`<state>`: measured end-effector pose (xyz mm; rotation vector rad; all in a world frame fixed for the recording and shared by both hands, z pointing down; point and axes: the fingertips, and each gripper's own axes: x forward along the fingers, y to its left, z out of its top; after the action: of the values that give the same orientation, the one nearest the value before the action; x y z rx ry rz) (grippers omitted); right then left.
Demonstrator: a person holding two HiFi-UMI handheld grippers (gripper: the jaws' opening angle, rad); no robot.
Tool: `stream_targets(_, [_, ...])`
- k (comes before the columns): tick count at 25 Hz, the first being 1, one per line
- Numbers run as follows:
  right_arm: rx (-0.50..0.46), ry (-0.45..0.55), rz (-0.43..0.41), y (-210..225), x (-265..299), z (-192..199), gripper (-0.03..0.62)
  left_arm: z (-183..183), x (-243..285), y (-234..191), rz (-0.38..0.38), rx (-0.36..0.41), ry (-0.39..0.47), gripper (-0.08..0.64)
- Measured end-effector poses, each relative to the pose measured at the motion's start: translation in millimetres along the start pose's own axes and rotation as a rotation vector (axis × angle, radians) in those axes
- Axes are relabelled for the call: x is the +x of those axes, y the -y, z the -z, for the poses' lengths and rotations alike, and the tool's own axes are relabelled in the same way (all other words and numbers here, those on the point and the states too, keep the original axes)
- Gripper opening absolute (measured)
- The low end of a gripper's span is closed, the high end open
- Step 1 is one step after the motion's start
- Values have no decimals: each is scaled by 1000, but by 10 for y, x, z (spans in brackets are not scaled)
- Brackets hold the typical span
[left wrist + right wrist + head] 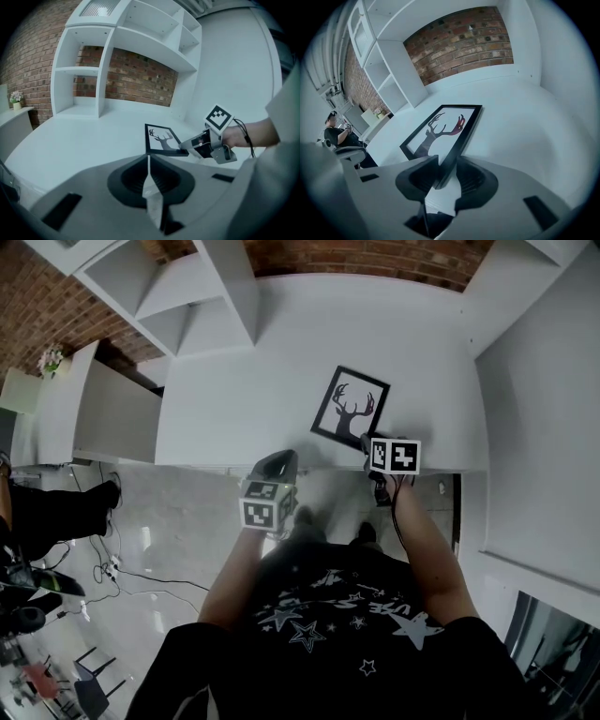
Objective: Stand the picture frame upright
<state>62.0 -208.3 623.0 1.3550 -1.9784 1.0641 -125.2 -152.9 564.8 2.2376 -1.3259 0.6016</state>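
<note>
1. Your right gripper (pixel 448 162): the fingers are clamped on the near right corner of the picture frame (pixel 440 127). One finger lies on its glass face and the other on its outer black edge. The corner itself is hidden between them.
2. The picture frame runs ahead and to the left of those fingers and lies face up on the white table (pixel 272 362), with the deer silhouette in plain sight. You cannot tell whether the gripped corner has left the tabletop. Its back and any stand are hidden.
3. In the head view, your marker cube (pixel 395 456) covers most of the right fingers.
4. Your left gripper (pixel 149 159): the fingers are pressed together with nothing between them. The frame sits ahead and to the right of them, apart from them.
5. A seated person (pixel 336 135) shows far left of the right fingers, small and partly cut off.
</note>
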Motion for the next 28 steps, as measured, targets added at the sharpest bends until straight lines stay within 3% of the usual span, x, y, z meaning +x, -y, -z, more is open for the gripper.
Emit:
stream_targets(19, [-20, -24, -77, 109, -272, 305, 95, 380, -41, 464, -20, -37, -84, 26])
stream_targets(28, [-26, -49, -112, 111, -407, 492, 92, 540, -15, 685, 39, -100, -123, 26])
